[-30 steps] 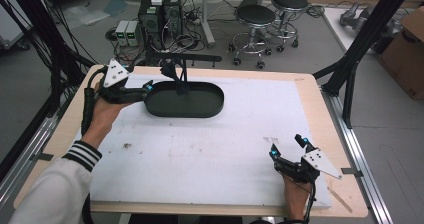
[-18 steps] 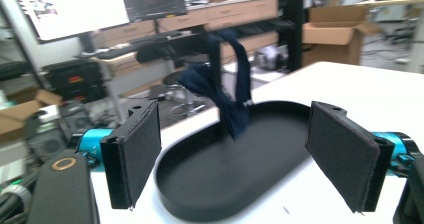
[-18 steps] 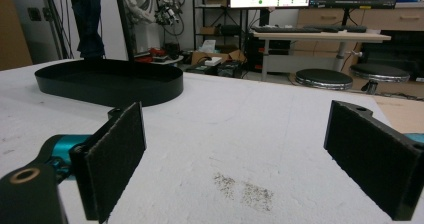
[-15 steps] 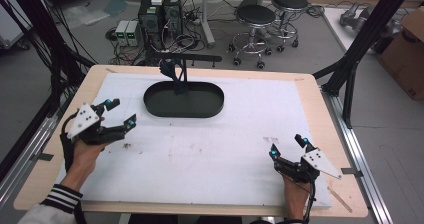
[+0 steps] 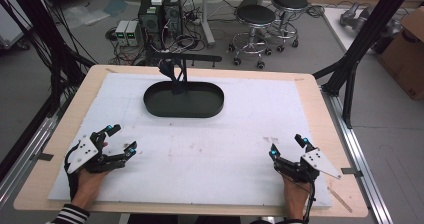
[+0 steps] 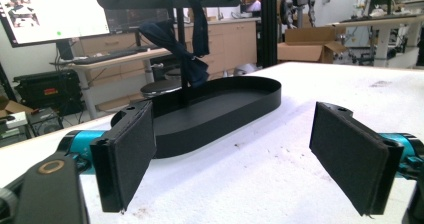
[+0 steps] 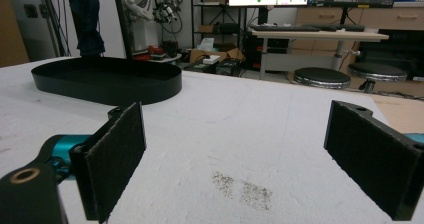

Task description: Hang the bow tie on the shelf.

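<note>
White-covered table (image 5: 210,149), lab behind: black oval tray (image 5: 183,99) with cloth-draped stand (image 5: 172,71) at 12 o'clock; left gripper (image 5: 116,141) at 8, right gripper (image 5: 289,146) at 4, both wide, empty; no work evidently underway.

We count two grippers: the left gripper (image 5: 121,141) and the right gripper (image 5: 288,146), each with two jaws spread wide and nothing between them, and each held by one hand, so two hands (image 5: 89,183) in all. On the table (image 5: 305,81) we see one white mat (image 5: 250,114) and one black oval tray (image 5: 183,100). One stand (image 5: 181,66) rises from the tray, and one dark cloth (image 5: 169,70) hangs on it. On the floor beyond the table we count two stools (image 5: 256,16), two dark computer towers (image 5: 161,15) and two small pale boxes (image 5: 128,32). At the right edge stands one cardboard box (image 5: 405,54).
</note>
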The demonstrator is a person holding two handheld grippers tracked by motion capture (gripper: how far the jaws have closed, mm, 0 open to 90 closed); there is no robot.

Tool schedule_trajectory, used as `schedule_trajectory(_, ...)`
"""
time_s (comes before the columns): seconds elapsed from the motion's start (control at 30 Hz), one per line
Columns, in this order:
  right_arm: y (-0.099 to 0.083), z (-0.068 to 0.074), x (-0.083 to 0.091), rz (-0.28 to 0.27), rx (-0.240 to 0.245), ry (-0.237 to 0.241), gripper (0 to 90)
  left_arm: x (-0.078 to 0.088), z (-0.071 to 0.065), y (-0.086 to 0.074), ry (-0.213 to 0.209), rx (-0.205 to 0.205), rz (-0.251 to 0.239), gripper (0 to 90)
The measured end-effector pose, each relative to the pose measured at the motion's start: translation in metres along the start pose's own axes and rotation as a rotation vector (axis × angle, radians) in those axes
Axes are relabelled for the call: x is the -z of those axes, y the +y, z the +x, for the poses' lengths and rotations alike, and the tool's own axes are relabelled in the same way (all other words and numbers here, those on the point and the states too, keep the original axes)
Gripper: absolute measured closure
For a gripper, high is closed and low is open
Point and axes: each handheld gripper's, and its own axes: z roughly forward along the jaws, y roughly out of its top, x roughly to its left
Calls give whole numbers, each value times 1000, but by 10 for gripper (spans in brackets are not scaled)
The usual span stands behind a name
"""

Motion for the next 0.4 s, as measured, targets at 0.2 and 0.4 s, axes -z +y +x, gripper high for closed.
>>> schedule_trajectory(0.2, 0, 0, 0, -6, 9, -1, 86, 1, 4, -1, 6, 47, -12, 181)
schedule_trajectory(0.4, 0, 1, 1, -6, 4, -10, 87, 1, 5, -2, 7, 59, -11, 180)
